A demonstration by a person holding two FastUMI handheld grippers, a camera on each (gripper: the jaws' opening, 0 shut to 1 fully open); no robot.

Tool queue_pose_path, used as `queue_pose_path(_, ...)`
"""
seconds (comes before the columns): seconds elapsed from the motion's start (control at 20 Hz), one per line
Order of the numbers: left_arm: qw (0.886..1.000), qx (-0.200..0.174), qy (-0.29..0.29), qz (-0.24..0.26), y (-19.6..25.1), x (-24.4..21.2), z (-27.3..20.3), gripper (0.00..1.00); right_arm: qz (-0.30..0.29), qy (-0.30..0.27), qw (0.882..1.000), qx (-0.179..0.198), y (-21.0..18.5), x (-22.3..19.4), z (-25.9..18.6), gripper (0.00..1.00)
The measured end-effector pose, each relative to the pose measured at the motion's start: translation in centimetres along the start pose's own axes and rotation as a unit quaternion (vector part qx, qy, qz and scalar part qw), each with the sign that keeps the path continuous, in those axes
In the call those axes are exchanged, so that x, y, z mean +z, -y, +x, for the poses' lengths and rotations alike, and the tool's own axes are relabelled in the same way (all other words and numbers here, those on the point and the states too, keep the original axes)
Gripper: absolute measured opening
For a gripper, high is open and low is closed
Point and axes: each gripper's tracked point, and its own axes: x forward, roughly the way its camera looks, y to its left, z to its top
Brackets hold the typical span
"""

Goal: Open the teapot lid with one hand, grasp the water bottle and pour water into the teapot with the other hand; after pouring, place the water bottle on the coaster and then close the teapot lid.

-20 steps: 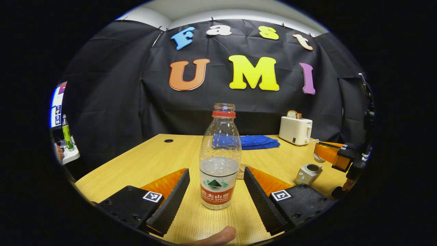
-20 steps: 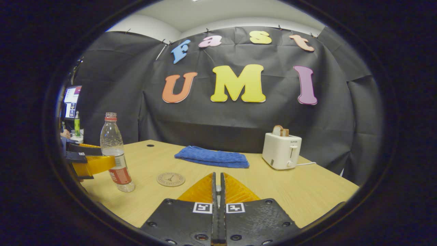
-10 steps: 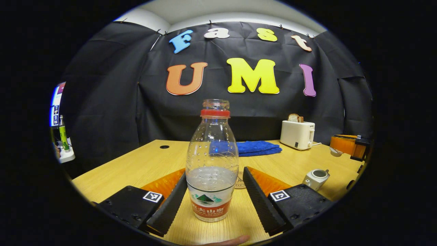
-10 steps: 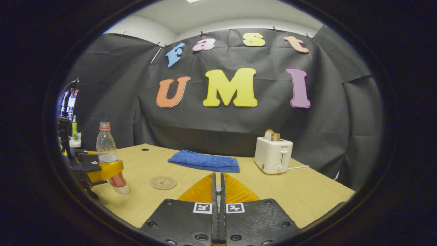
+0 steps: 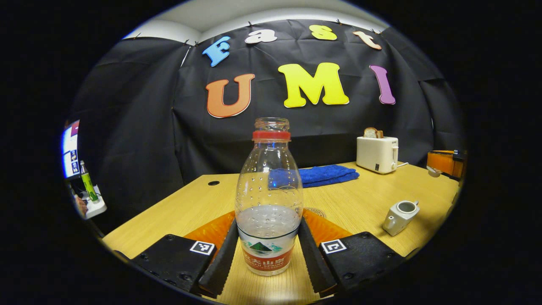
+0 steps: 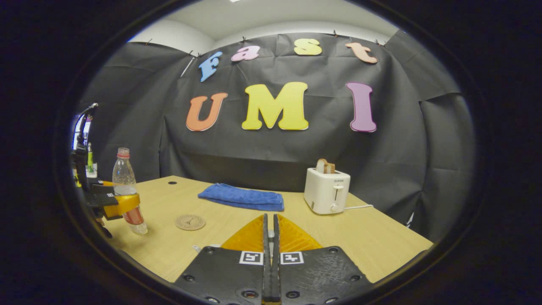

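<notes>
Your left gripper (image 5: 267, 254) has its fingers (image 5: 220, 262) closed in against the water bottle (image 5: 269, 199), one on each side of the label band, touching it at the lower body. The bottle's base sits on the worktop (image 5: 364, 203), though its very bottom edge is partly masked by the fingers, so you cannot confirm how firmly they press.

The bottle is clear plastic, upright, with no cap on its open neck and a red ring below the mouth. Water fills roughly the lower third, with droplets clinging to the wall above the waterline.

Behind the bottle, the coaster (image 5: 314, 210) is mostly hidden; only a sliver of its rim peeks out to the bottle's right. In the right gripper view the coaster (image 6: 190, 222) is a whole round disc, just to the right of the bottle (image 6: 127, 190).

To the bottle's right, well apart, the teapot (image 5: 399, 217) stands with its top open. The lid (image 5: 434, 171) is a small pale shape farther right still, at the edge of the left gripper view, too small for you to tell how it is held.

Your right gripper (image 6: 269, 258) has its fingers pressed together, with only a thin slit between them; whether anything is pinched at the tips is hidden.

Beyond the bottle lie a blue cloth (image 5: 326, 174) and a toaster (image 5: 377, 153).
</notes>
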Motion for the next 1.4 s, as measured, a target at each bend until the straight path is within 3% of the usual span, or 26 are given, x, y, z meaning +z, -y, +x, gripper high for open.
queue_pose_path(0.2,0.997,0.007,-0.01,0.076,0.9,1.0,-0.4,0.76,0.011,-0.001,1.0,0.0,1.1,-0.1,-0.5,0.0)
queue_pose_path(0.4,0.985,0.006,-0.026,0.17,2.3,0.8,-0.1,0.75,0.013,0.004,1.0,-0.007,2.6,-0.1,-0.9,0.0)
queue_pose_path(0.6,0.965,0.005,-0.032,0.259,3.7,0.7,-0.1,0.75,0.012,0.004,1.0,-0.014,3.8,-0.3,-1.4,0.0)
queue_pose_path(0.9,0.925,0.001,-0.039,0.377,5.8,0.3,0.2,0.75,0.005,0.008,1.0,-0.021,4.7,-0.5,-1.7,0.0)
queue_pose_path(1.05,0.899,-0.004,-0.038,0.437,6.8,0.5,0.1,0.75,0.001,0.011,1.0,-0.025,5.0,-0.3,-1.9,0.0)
queue_pose_path(1.3,0.827,-0.015,-0.033,0.561,8.8,-0.1,0.0,0.74,0.002,0.013,0.999,-0.031,5.8,-0.3,-2.1,0.0)
queue_pose_path(1.4,0.806,-0.016,-0.032,0.591,9.1,0.0,0.0,0.74,0.005,0.015,0.999,-0.033,6.2,-0.3,-2.2,0.0)
